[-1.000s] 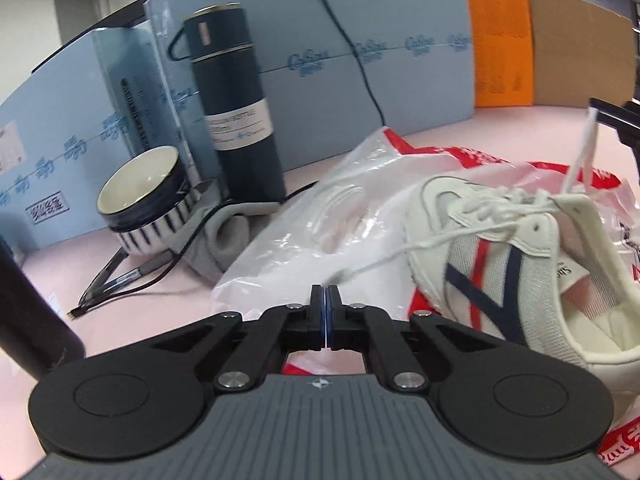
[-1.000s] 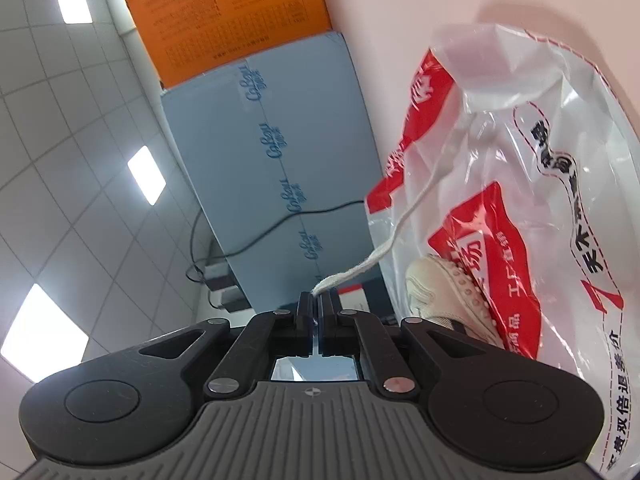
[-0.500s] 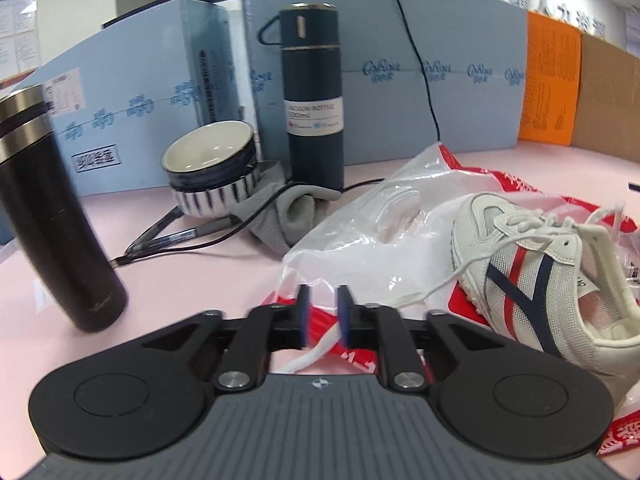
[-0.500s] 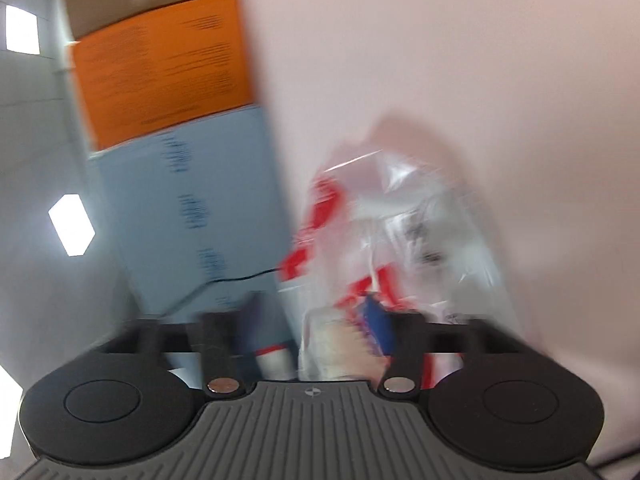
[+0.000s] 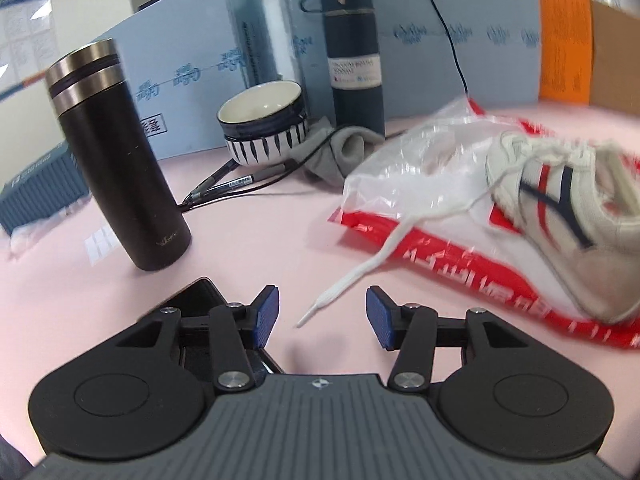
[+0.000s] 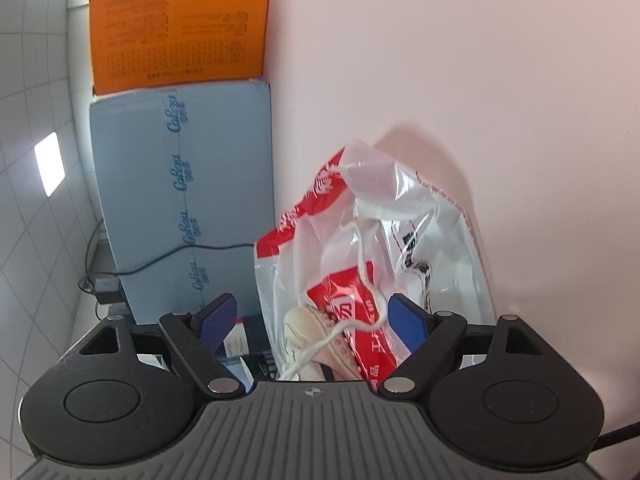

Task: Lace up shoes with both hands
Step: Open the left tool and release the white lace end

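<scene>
Ahead of both your tongs, on the pink tabletop (image 5: 248,248), the white sneaker with navy and red stripes (image 5: 560,204) lies on a red-and-clear plastic bag (image 5: 424,184). Your right gripper (image 6: 310,320) and left gripper (image 5: 322,316) have just been opening, pinching nothing; the flat white lace (image 5: 360,272) tip lies loose between the left pads.

I see a crinkled glossy plastic bag (image 5: 404,184) under the cloth shoe (image 5: 560,216); beside it, a matt pink surface (image 5: 260,248).

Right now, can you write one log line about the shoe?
left gripper: open, just released lace | right gripper: open | shoe: on plastic bag
</scene>
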{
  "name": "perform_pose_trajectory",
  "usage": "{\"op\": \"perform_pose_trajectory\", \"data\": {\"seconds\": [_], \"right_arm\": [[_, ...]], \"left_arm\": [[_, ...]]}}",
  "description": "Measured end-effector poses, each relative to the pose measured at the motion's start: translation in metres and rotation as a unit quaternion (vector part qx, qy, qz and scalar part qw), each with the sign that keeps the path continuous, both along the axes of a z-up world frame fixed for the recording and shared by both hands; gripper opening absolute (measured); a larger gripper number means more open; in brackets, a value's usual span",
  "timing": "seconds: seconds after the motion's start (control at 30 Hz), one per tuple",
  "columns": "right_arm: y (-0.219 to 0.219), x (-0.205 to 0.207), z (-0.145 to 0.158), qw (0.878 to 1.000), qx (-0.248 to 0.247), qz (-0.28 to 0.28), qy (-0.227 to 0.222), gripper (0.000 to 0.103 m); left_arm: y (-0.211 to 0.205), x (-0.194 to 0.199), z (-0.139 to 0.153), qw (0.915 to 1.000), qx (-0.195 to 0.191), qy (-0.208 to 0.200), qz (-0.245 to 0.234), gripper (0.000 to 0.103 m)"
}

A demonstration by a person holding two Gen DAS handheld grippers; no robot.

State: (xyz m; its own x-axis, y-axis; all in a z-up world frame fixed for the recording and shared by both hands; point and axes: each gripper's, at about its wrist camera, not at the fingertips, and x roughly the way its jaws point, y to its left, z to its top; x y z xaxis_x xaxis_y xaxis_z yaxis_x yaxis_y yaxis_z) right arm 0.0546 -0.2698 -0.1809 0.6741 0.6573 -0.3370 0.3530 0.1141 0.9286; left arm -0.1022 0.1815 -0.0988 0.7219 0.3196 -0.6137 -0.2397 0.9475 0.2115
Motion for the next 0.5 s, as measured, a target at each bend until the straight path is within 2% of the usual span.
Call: {"op": "perform_pose_trajectory", "data": {"seconds": [0.07,0.13,0.17,0.23,0.27,0.3,0.33,0.43,0.5], "right_arm": [[0.003,-0.001,-0.001,1.0,-0.002,0.009,0.002,0.083],[0.006,0.0,-0.001,1.0,-0.004,0.015,0.001,0.085],[0.006,0.001,0.0,1.0,-0.005,0.015,0.0,0.086],[0.007,0.001,0.0,1.0,-0.004,0.013,-0.002,0.086],[0.006,0.001,0.0,1.0,-0.002,0.01,-0.002,0.087],[0.006,0.001,0.0,1.0,-0.002,0.006,-0.002,0.087],[0.005,0.001,-0.001,1.0,-0.001,0.002,0.0,0.087],[0.003,0.0,-0.002,1.0,0.002,-0.006,0.002,0.087],[0.002,0.0,-0.001,1.0,0.004,-0.009,0.0,0.087]], "left_arm": [[0.0,0.008,-0.007,0.9991,0.029,0.025,-0.016,0.05],[0.003,0.014,-0.013,0.998,0.04,0.043,-0.022,0.07],[0.005,0.016,-0.013,0.998,0.043,0.042,-0.02,0.074],[0.013,0.018,-0.012,0.9986,0.02,0.041,-0.028,0.074],[0.017,0.018,-0.012,0.9985,-0.001,0.04,-0.037,0.058],[0.019,0.018,-0.011,0.9977,-0.024,0.041,-0.048,0.036],[0.02,0.019,-0.01,0.9963,-0.047,0.042,-0.058,0.02],[0.014,0.02,-0.01,0.9945,-0.064,0.041,-0.073,0.003],[0.011,0.018,-0.004,0.9944,-0.073,0.023,-0.073,0.003]]}}
